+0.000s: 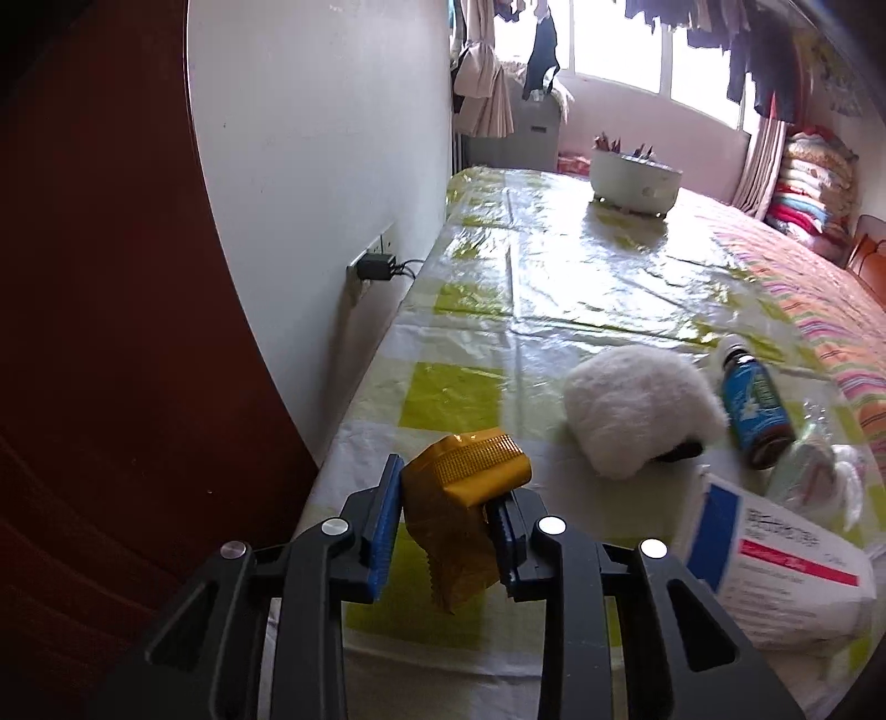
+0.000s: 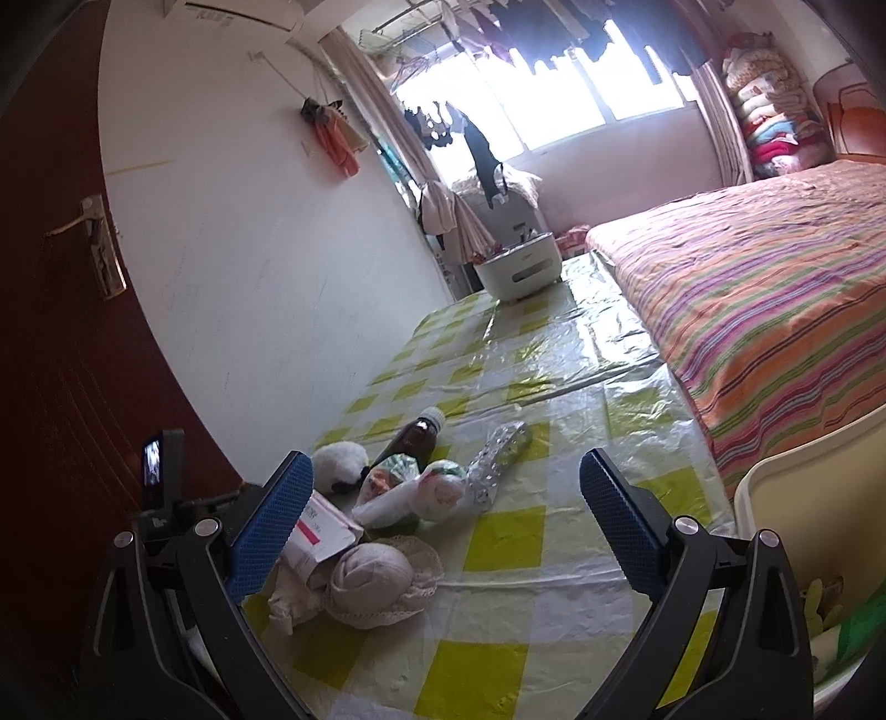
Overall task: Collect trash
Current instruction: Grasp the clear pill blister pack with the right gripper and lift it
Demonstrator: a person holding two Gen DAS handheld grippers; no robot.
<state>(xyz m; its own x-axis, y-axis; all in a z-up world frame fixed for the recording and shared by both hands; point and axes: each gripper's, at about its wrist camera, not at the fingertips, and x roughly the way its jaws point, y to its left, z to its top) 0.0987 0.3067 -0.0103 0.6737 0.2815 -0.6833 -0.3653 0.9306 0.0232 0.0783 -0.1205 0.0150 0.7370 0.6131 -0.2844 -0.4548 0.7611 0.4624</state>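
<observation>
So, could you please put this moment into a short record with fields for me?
surface: yellow-checked plastic cover
left gripper: shut on gold wrapper
right gripper: open, nothing between its pads
remaining litter: brown bottle, white fluffy piece, white and pink box, foil blister strip
far end: white tub

Daylight pours in from the window [image 1: 637, 50] at twelve o'clock in both views, blown out to white and silhouetting the hanging laundry [image 2: 581, 27]. It throws glare across the plastic tablecloth [image 1: 581, 266]. The door [image 1: 111, 332] at nine o'clock sits in deep shadow. Fisheye distortion bends the walls, and the corners vignette to black. Near objects look slightly soft.
</observation>
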